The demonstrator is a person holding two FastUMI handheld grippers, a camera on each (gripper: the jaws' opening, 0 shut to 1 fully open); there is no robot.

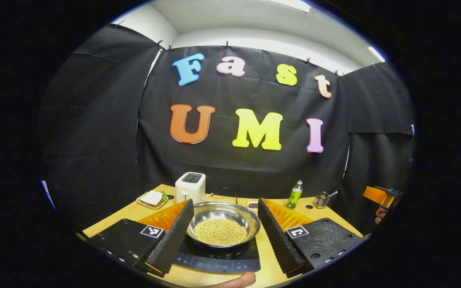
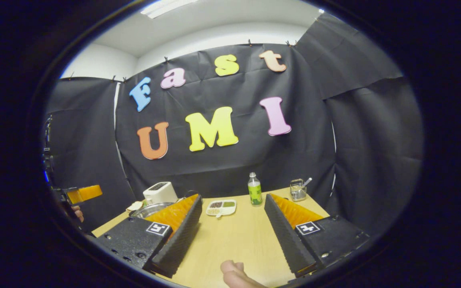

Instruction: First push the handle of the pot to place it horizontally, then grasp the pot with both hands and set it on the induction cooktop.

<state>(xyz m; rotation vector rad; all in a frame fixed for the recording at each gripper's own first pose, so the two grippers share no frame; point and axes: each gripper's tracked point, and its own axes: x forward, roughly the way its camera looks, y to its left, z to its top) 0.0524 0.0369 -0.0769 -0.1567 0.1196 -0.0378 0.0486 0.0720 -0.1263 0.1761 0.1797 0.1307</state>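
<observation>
Presently on the wooden table point(image 2: 238, 240): a steel pot point(image 1: 222, 224) filled with small pale round beans sits on the black induction cooktop point(image 1: 218, 260), near the table's near edge; its handle point(image 1: 218, 192) appears as a thin dark loop rising at the far rim, though this is hard to make out. The left gripper point(image 1: 224, 232) hangs spread wide with the pot between its fingers, not touching it. The right gripper point(image 2: 232, 230) is likewise spread, over bare table to the right of the pot, holding nothing. Behind stand a white toaster point(image 1: 190, 187), a sandwich on a small plate point(image 1: 152, 199), a divided snack tray point(image 2: 221, 207), a green bottle point(image 2: 254, 189) and a wire holder with a utensil point(image 2: 297, 189). Risks, as judged: a careless sweep of either gripper could catch the rim, sliding the pot off the cooktop's centre and scattering the beans; the right gripper, swinging left, could knock the snack tray or bottle.
</observation>
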